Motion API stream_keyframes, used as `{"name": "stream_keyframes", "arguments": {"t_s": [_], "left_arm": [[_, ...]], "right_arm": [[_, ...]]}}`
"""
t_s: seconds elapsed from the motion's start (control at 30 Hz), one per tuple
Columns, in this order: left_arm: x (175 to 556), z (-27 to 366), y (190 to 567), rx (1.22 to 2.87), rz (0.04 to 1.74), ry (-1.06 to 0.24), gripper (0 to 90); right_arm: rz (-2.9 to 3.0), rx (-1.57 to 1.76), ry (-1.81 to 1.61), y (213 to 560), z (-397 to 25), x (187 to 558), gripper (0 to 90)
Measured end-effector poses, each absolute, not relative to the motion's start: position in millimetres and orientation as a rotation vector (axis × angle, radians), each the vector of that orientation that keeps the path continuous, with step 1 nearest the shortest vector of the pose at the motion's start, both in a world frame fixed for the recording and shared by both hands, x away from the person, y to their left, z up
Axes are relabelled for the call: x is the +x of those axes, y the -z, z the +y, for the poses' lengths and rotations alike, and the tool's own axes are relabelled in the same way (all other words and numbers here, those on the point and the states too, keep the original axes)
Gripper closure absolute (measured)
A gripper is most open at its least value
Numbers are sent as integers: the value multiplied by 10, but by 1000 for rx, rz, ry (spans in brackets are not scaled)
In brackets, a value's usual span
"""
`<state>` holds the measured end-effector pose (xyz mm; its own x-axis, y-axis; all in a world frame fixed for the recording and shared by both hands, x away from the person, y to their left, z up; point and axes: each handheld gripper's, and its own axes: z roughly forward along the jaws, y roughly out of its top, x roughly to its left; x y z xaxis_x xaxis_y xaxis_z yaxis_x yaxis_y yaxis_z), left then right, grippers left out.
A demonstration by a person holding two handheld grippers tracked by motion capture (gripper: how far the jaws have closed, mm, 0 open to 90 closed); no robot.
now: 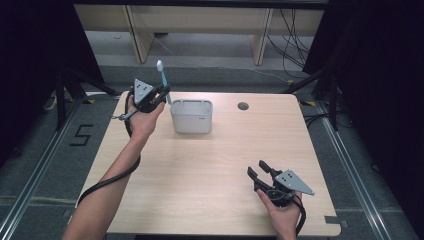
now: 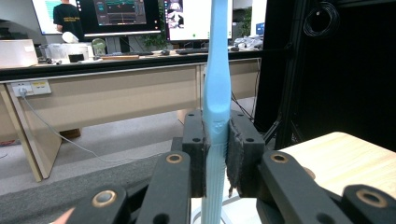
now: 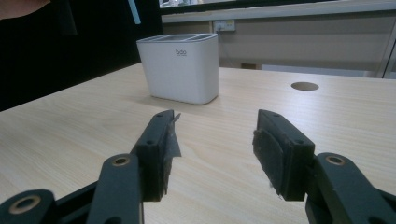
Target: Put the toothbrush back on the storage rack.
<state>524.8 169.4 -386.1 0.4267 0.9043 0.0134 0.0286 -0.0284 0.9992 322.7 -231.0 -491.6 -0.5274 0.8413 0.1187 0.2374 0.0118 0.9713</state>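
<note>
A lab (monitors [image 2: 126, 16], black curtains [image 1: 380, 75], floor rails [image 1: 350, 165]).

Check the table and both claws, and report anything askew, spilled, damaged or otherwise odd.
Nothing stands out. The left claw grips the blue toothbrush upright beside the white holder, which stands square on the table. The right claw is open and empty.

Right tool [image 3: 215, 140] agape above the wooden table [image 3: 327, 121], white holder [image 3: 180, 67] ahead near a round hole [image 3: 304, 86].
</note>
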Motion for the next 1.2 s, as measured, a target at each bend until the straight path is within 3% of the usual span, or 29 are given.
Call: {"name": "stream_keyframes", "arguments": {"t_s": [1.2], "left_arm": [[5274, 1587, 4178, 1494, 937, -827, 783]], "right_arm": [[1778, 1078, -1559, 4947, -2302, 3246, 474]]}}
